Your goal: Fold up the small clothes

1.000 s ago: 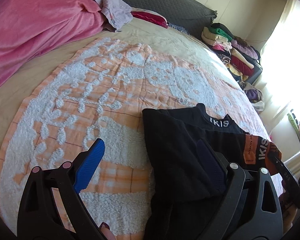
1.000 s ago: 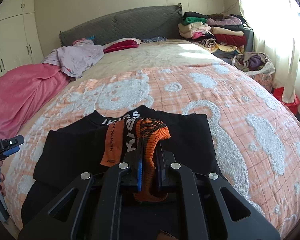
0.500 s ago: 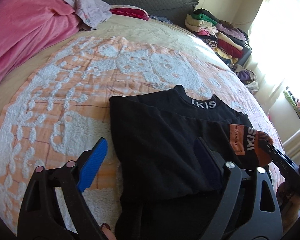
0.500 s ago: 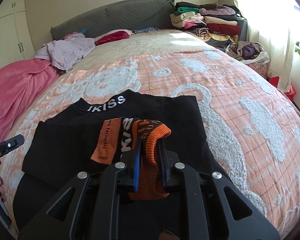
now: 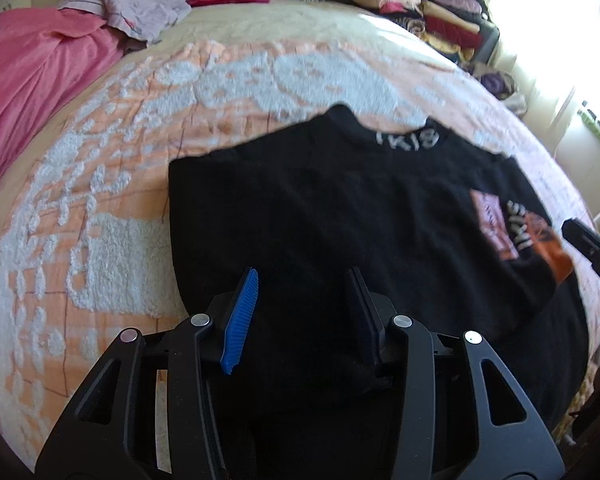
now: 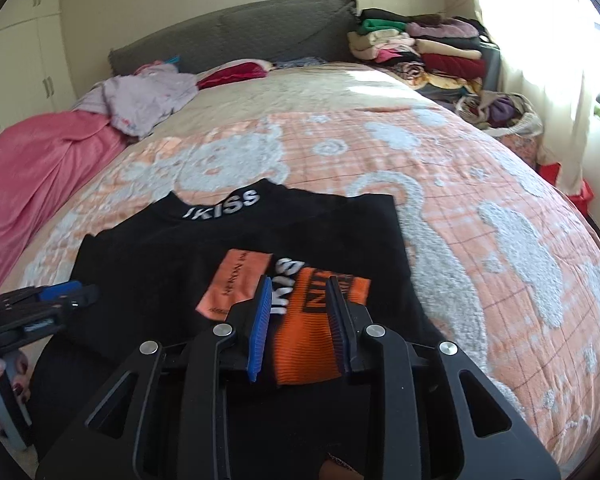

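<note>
Lying flat on the bed's orange blanket [image 6: 500, 208], the black top [image 6: 172, 264] sat under me; my left gripper [image 5: 304, 312] was closing over its cloth, my right gripper [image 6: 298, 316] opening off the orange cuff [image 6: 312, 344].

Home bedroom, no doubt. Big bed [image 6: 380, 92] fills the view, orange-and-white fleecy blanket [image 6: 480, 216] spread over its near half. Grey padded headboard [image 6: 236, 36] at the bed's far end, against a cream wall. Pink cover [image 6: 40, 160] bunched along the bed's left side, lilac garment [image 6: 140, 96] crumpled on it near the headboard, red pillow [image 6: 232, 74] right beside that. Off the headboard's right end: tall stack of folded clothes [image 6: 428, 48], then a basket [image 6: 500, 114] stuffed w/ more laundry next to it. Cream wardrobe doors [image 6: 20, 60] left of the bed; curtained, sunlit window [image 6: 540, 40] to its right.
</note>
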